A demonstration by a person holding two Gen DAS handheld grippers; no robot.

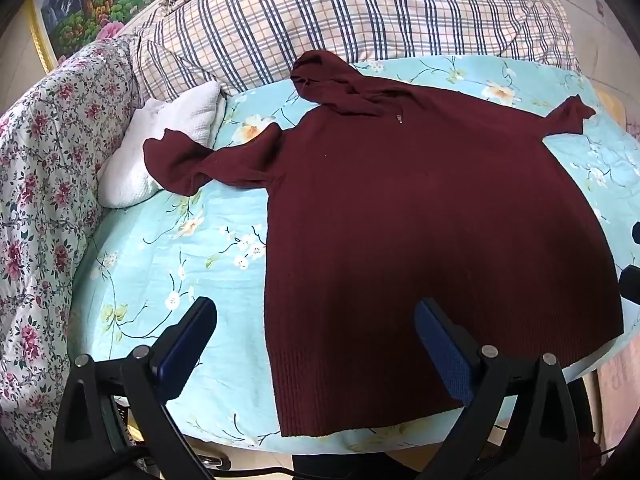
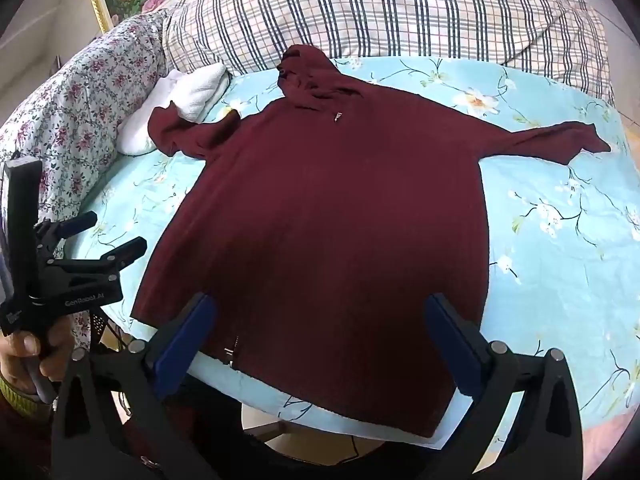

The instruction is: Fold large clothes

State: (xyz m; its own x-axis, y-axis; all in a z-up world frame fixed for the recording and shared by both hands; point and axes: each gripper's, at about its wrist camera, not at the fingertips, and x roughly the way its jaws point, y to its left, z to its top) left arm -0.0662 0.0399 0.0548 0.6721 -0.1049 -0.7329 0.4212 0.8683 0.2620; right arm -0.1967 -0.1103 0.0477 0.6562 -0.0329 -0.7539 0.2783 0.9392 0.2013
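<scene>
A dark red hooded zip sweater point(image 1: 420, 216) lies flat on the light blue floral sheet point(image 1: 180, 240), hood at the far end, both sleeves spread out; it also shows in the right wrist view point(image 2: 332, 216). My left gripper point(image 1: 316, 312) is open and empty, hovering over the sweater's near left hem. My right gripper point(image 2: 320, 308) is open and empty above the near hem, close to the zip's lower end point(image 2: 230, 354). The left gripper point(image 2: 108, 236) also appears at the left of the right wrist view, held in a hand.
A white folded towel point(image 1: 160, 148) lies under the left sleeve cuff. A plaid quilt point(image 1: 340, 16) is piled at the far end and a floral quilt point(image 1: 44, 200) along the left. The bed's near edge point(image 2: 400, 436) is just below the hem.
</scene>
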